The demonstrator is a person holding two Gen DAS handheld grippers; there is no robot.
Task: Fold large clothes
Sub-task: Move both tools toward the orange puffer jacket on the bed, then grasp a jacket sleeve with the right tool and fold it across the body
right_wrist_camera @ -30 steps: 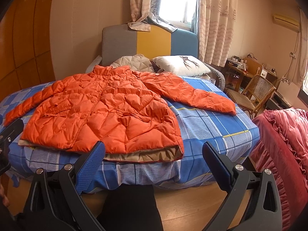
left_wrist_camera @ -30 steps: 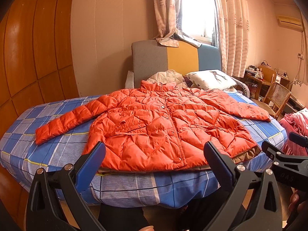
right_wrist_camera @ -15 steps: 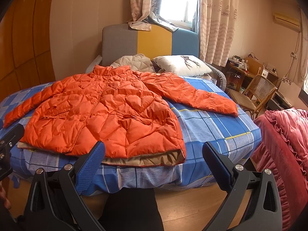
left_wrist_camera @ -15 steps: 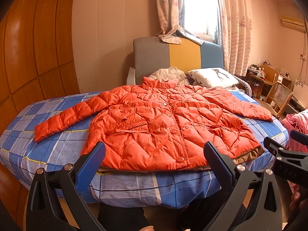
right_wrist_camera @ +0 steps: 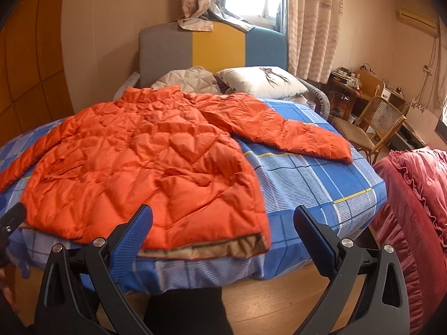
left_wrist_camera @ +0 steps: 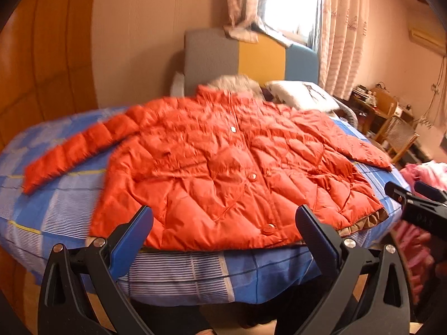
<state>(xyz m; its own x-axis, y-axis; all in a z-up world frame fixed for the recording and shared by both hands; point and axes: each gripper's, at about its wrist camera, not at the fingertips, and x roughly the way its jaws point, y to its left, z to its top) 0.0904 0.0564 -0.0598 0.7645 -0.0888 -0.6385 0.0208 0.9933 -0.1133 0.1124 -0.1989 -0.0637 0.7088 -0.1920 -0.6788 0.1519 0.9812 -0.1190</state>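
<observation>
An orange quilted puffer jacket (left_wrist_camera: 223, 167) lies flat and face up on the bed, buttoned, both sleeves spread out; it also shows in the right wrist view (right_wrist_camera: 145, 162). Its brown lining shows at the hem (right_wrist_camera: 212, 249). My left gripper (left_wrist_camera: 223, 223) is open and empty, just short of the hem's middle. My right gripper (right_wrist_camera: 223, 223) is open and empty, near the hem's right corner. The right gripper's tip also shows in the left wrist view (left_wrist_camera: 413, 203).
The bed has a blue checked sheet (right_wrist_camera: 321, 184) and a grey, yellow and blue headboard (right_wrist_camera: 218, 44). A white pillow (right_wrist_camera: 262, 81) and a beige quilted garment (right_wrist_camera: 190, 78) lie at its head. A pink ruffled cover (right_wrist_camera: 419, 195) and a wicker chair (right_wrist_camera: 374, 122) stand to the right.
Both grippers have moved closer to the bed's front edge and the jacket's hem. Both stay open. The jacket has not moved.
</observation>
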